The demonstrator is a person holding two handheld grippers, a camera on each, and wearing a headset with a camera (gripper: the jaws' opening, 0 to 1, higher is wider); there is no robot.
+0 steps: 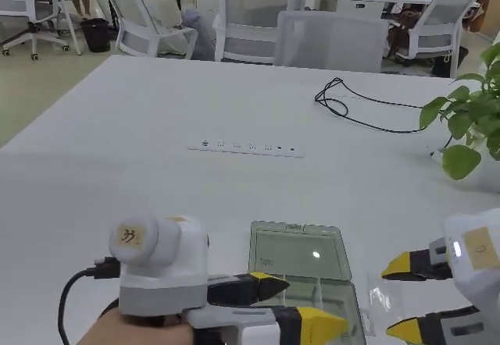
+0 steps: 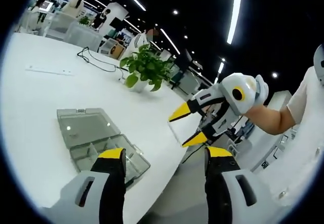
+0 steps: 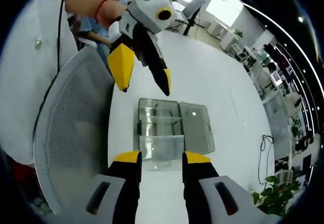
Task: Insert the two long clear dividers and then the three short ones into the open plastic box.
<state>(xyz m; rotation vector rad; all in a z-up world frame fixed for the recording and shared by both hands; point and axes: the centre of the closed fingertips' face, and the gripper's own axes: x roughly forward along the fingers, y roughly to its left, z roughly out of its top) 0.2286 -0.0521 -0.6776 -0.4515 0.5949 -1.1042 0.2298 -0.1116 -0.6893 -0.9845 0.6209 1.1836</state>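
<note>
On the white desk (image 1: 234, 103), near us, we see the open plastic box (image 1: 301, 261). The left gripper (image 2: 166, 154) jaws gape empty, the right gripper (image 2: 186, 128) jaws pinch a clear divider (image 3: 162, 150), and office chairs (image 1: 250, 13) stand beyond.

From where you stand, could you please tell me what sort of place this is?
It looks like an open-plan office: mesh office chairs stand beyond the big white table, a power strip lies on it, and a potted plant sits at its right edge.
</note>
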